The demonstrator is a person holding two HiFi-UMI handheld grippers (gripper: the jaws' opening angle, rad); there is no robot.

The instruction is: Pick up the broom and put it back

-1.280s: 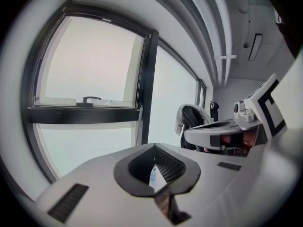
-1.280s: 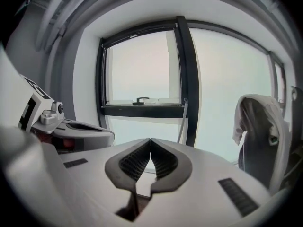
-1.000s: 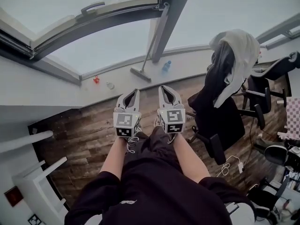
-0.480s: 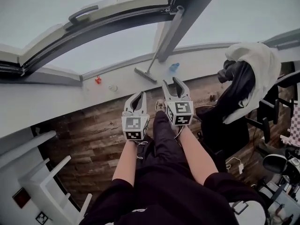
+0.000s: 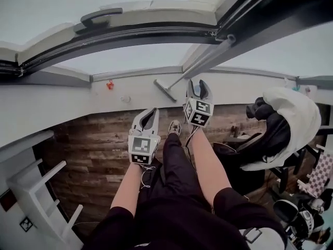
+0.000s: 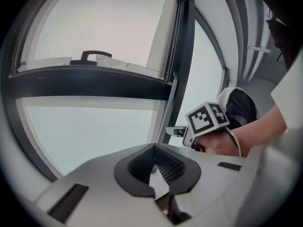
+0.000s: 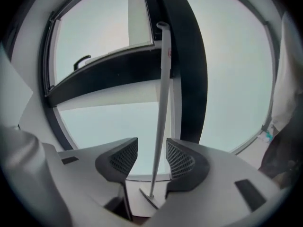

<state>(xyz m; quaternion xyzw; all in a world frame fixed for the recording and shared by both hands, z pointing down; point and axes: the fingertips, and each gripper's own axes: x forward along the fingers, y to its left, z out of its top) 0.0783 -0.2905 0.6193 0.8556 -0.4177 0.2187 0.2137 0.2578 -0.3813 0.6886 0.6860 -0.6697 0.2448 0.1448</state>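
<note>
Our right gripper [image 7: 151,142], jaws just spread, straddled the broom [image 7: 162,89] without pinching it; our left gripper [image 6: 154,148] was pressed together, empty. We saw the broom leaning on the window post [image 7: 189,79], head on the sill [image 5: 140,90]: either about to be grasped or just released.

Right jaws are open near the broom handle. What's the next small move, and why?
Probably ease the right gripper slightly forward, then close. Its jaws have just been opening and stand apart, with the broom handle showing in the gap but neither pad touching it. It leans on the window frame, so a centred grip should avoid tipping it.
</note>
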